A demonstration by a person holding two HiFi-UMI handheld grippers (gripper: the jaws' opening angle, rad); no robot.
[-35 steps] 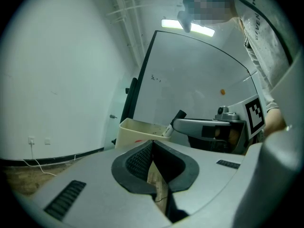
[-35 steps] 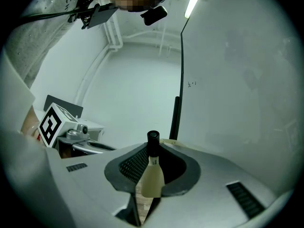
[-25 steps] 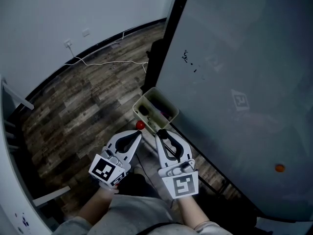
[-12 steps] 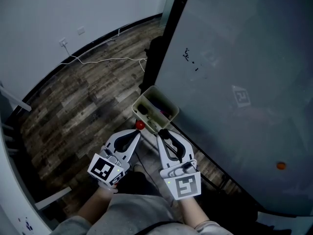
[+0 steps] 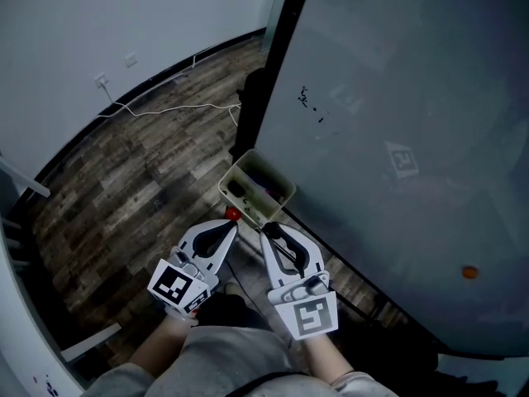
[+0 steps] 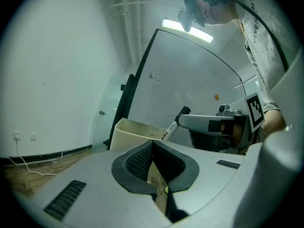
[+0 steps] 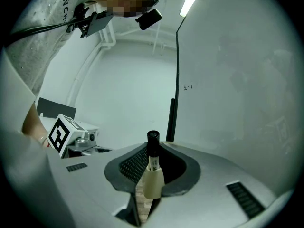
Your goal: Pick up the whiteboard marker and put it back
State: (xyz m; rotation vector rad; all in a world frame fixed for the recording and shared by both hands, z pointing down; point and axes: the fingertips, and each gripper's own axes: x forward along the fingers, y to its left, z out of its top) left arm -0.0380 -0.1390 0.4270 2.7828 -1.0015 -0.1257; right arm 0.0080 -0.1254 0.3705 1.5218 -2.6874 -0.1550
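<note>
Dark wood-plank floor (image 5: 124, 180), pale wall (image 5: 83, 23), white cable (image 5: 173, 107), ceiling strip light (image 6: 186, 30).

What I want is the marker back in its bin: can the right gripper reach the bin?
Probably yes. The right gripper, shut on the marker, sits just short of the open-topped bin; nothing stands between them, and the left gripper is off to one side.

Read as an office or meeting room: a large whiteboard (image 5: 397, 139) on a black frame (image 5: 277, 48) was seen, with a beige tray (image 5: 234, 174) hung at its lower edge. Plain white walls (image 5: 83, 23), wood-plank flooring (image 5: 124, 180), a wall socket (image 5: 102, 81) with a white cable (image 5: 173, 107) and a ceiling strip light (image 6: 186, 30) were also noted.
</note>
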